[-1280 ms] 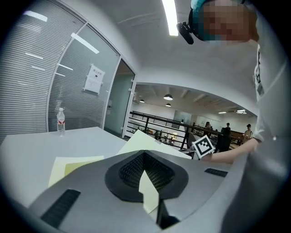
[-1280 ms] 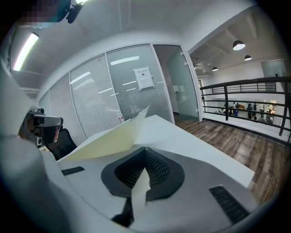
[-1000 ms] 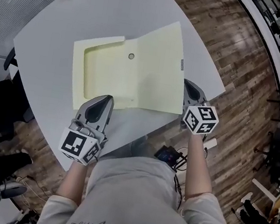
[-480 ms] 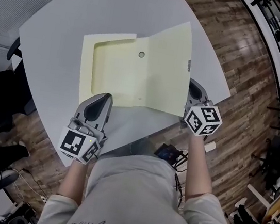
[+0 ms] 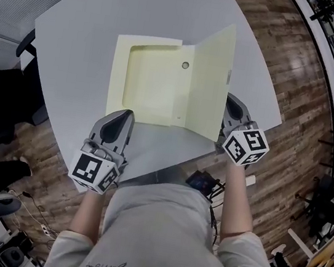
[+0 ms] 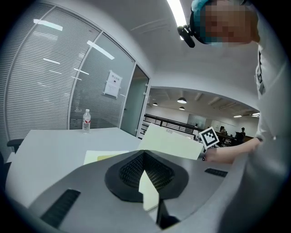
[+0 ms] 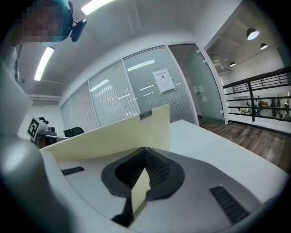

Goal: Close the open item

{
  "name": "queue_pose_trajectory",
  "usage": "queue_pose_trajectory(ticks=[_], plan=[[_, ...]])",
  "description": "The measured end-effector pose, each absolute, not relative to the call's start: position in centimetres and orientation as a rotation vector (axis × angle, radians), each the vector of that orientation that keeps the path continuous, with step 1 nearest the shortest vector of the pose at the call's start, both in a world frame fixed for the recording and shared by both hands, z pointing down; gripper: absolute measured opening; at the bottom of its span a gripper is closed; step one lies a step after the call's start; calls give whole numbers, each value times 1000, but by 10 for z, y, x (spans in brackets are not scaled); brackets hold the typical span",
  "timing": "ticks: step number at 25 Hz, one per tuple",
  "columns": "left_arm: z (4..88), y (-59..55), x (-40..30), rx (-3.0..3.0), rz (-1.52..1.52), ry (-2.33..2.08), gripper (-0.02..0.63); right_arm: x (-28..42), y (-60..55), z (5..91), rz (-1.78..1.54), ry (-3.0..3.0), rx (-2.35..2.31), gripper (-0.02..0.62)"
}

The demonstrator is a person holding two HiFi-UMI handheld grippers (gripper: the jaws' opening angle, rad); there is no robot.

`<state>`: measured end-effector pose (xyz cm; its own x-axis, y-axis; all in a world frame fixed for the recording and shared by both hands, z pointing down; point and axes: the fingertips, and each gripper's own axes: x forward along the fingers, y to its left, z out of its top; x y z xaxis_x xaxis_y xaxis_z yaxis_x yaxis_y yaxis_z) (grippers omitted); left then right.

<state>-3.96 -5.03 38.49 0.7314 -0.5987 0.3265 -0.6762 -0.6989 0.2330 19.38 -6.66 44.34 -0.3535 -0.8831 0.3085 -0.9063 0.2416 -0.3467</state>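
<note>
A pale yellow folder (image 5: 155, 87) lies open in the middle of the grey table (image 5: 78, 23). Its left half is flat on the table. Its right flap (image 5: 213, 81) is lifted up and leans over the flat half.

The left claw (image 5: 120, 118) is at the near edge of the flat half. In the left gripper view its jaws are shut tight on a thin yellow edge of the folder.

The right claw (image 5: 231, 106) is at the near right corner of the flap. Its jaws are pinched on the flap's edge.

A water bottle (image 6: 86, 121) stands far back on the table, well apart from the folder.
</note>
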Motion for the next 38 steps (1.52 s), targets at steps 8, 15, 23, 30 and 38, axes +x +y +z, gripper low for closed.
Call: queue_pose_trajectory(ticks=[8,15,23,30,38], plan=[[388,-51,-59,2570,329,-1046,9,170,-72,449,723,-2439,1677,21],[394,-62,-86,2531,336,-1144,9,153,-78,448,712,-2452,1615,21],[459,-105,-153,2396,424,-1328,9,136,-89,454,712,-2439,1572,21],[530,-139,-160,2377,585,-1273,9,133,-93,454,702,-2420,1542,21],[571,-141,-156,2333,696,-1069,9,131,-98,453,670,-2404,1549,21]])
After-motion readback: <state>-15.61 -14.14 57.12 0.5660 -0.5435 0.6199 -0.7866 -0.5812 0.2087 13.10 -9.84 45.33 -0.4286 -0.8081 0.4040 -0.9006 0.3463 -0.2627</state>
